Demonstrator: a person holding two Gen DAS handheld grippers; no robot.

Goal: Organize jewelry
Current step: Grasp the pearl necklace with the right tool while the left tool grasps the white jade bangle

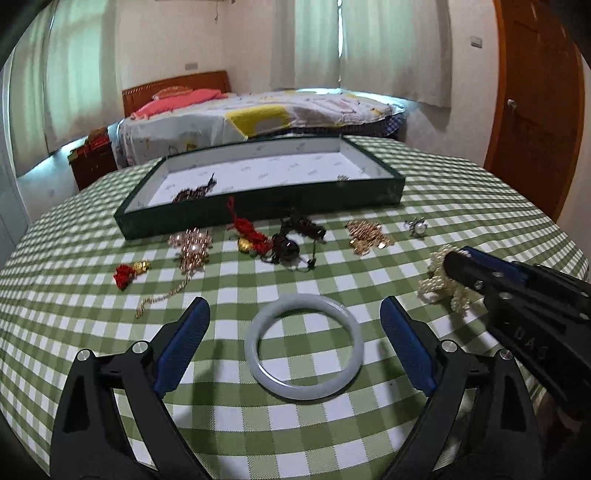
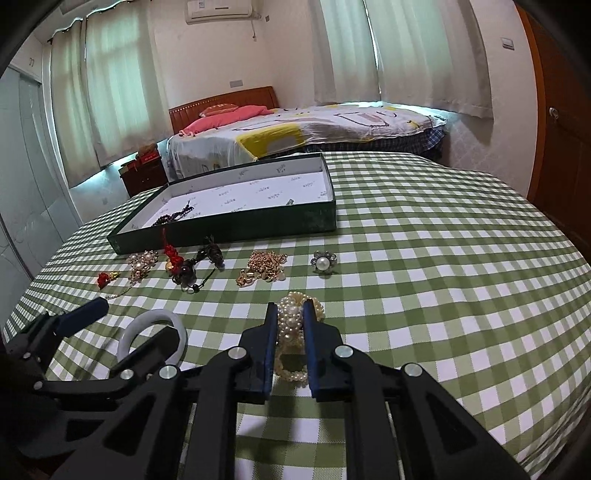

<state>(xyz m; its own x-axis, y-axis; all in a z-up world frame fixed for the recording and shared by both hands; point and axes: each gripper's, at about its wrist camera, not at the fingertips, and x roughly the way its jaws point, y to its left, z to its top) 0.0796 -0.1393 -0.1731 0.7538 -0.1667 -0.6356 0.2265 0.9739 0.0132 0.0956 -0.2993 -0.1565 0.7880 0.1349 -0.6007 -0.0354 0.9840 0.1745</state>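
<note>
Pearls sit pinched in our right gripper point(image 2: 290, 314), the pearl bracelet point(image 2: 295, 332) low on the worktop point(image 2: 424, 295); our left gripper point(image 1: 295, 325) spreads wide around the pale bangle point(image 1: 304, 345), both bound for the tray point(image 1: 258, 199).

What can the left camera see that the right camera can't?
Only the left wrist view shows the whole white bangle lying between the open left hand-held gripper. Only the right wrist view shows the right hand-held gripper shut on the pearl bracelet, plus the air conditioner. Both show the green tray, the gold chain and the pearl ring.
</note>
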